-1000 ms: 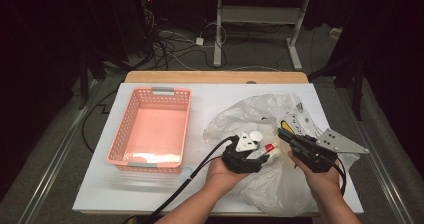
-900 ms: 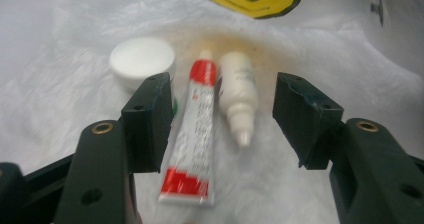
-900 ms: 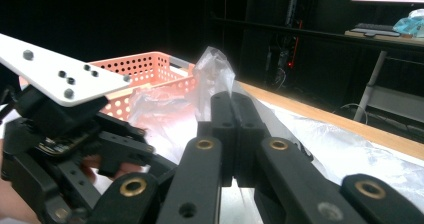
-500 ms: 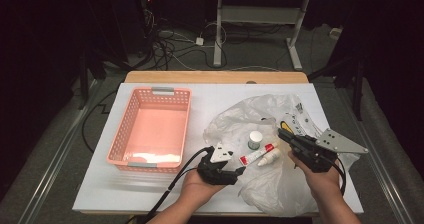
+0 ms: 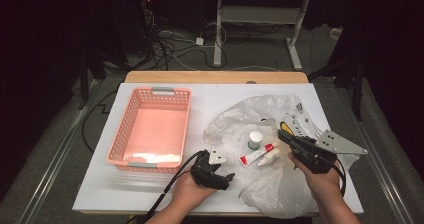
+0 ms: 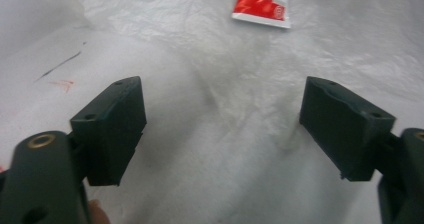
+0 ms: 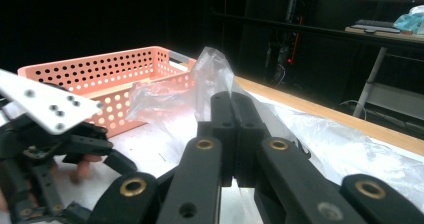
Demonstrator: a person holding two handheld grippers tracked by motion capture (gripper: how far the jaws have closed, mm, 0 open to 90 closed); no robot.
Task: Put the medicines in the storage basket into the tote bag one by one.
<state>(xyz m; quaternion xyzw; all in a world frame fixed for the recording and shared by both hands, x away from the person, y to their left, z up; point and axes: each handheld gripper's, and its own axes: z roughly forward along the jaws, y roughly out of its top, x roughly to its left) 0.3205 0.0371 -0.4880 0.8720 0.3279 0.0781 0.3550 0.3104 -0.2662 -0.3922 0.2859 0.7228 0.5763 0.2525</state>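
A crumpled clear plastic bag [image 5: 280, 115] is spread over the right half of the white table. On it lie a red-and-white tube [image 5: 256, 155], a small white bottle with a grey cap [image 5: 255, 140] and a small white dropper bottle [image 5: 270, 157]. My right gripper [image 5: 283, 134] is shut, pinching a raised fold of the bag [image 7: 214, 69] at its tips [image 7: 233, 103]. My left gripper [image 5: 225, 178] sits near the front edge, left of the tube. Its jaws stand wide apart over the bag film [image 6: 225, 84], holding nothing [image 6: 220, 129]. The tube's end [image 6: 261, 4] lies ahead of it.
A pink perforated basket [image 5: 152, 129] stands on the left half of the table, with something pale on its floor at the near end. In the right gripper view the basket [image 7: 100, 74] is behind my left gripper [image 7: 50, 134]. A wooden edge [image 5: 215, 77] borders the far side.
My left gripper has pulled back from the bottle and tube toward the front edge and to the left, leaving them uncovered on the bag. The right gripper has held still.
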